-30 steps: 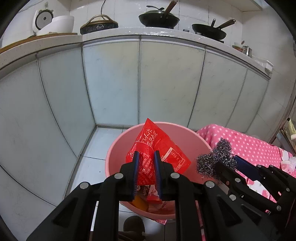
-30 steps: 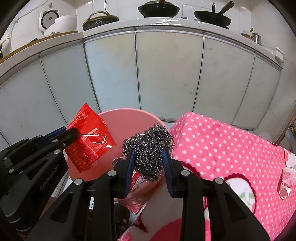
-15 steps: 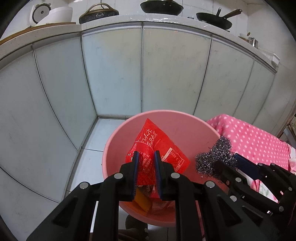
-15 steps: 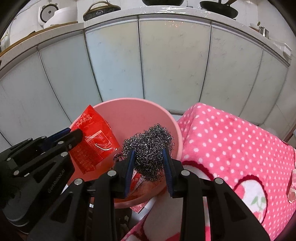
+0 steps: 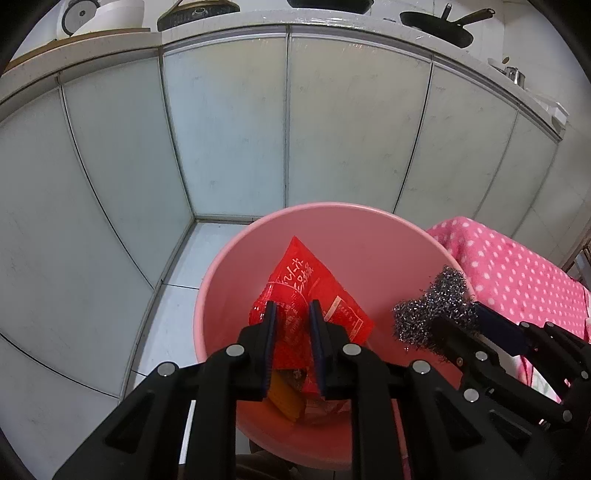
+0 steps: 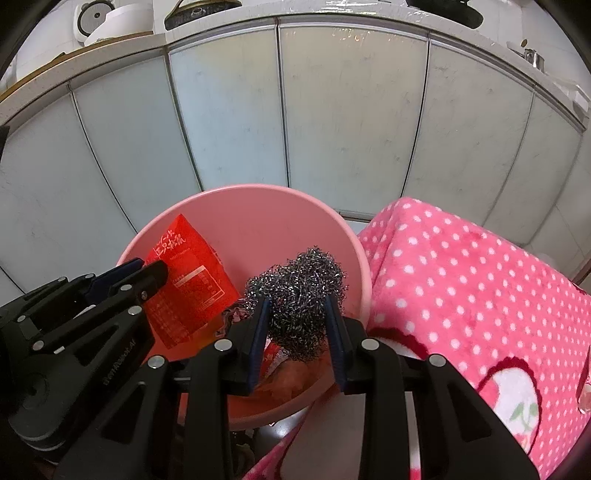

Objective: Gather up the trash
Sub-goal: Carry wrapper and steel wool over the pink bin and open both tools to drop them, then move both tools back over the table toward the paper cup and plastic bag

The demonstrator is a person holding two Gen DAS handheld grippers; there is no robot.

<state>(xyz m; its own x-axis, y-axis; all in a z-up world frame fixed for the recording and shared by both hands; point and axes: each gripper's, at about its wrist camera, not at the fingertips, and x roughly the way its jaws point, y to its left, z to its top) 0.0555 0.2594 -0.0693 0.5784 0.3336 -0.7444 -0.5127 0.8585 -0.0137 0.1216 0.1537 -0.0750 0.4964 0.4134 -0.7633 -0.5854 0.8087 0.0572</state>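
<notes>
A pink basin (image 5: pixel 332 206) stands on the floor below both grippers. My left gripper (image 5: pixel 291 310) hangs over its inside with a red snack wrapper (image 5: pixel 306 280) upright between the pads. The jaws are opening, but the wrapper still stands gripped. To its right my right gripper (image 6: pixel 297 306) is shut on a ball of steel wool (image 6: pixel 299 280), above the basin's right side near the rim (image 6: pixel 258 192). The wrapper (image 6: pixel 188 266) and the left gripper (image 6: pixel 147 266) also show in the right wrist view. The steel wool (image 5: pixel 432 306) shows in the left wrist view too.
An orange packet (image 5: pixel 284 398) and other wrappers lie in the basin's bottom. A pink polka-dot cloth (image 6: pixel 461 266) covers a surface just right of the basin. Pale cabinet doors (image 5: pixel 229 129) rise behind, under a counter with pans and a rice cooker (image 6: pixel 110 22). White floor tiles (image 5: pixel 173 295) lie to the left.
Both grippers have come down and forward over the basin with the wrapper and the steel wool. The basin looks larger and its inside shows more.
</notes>
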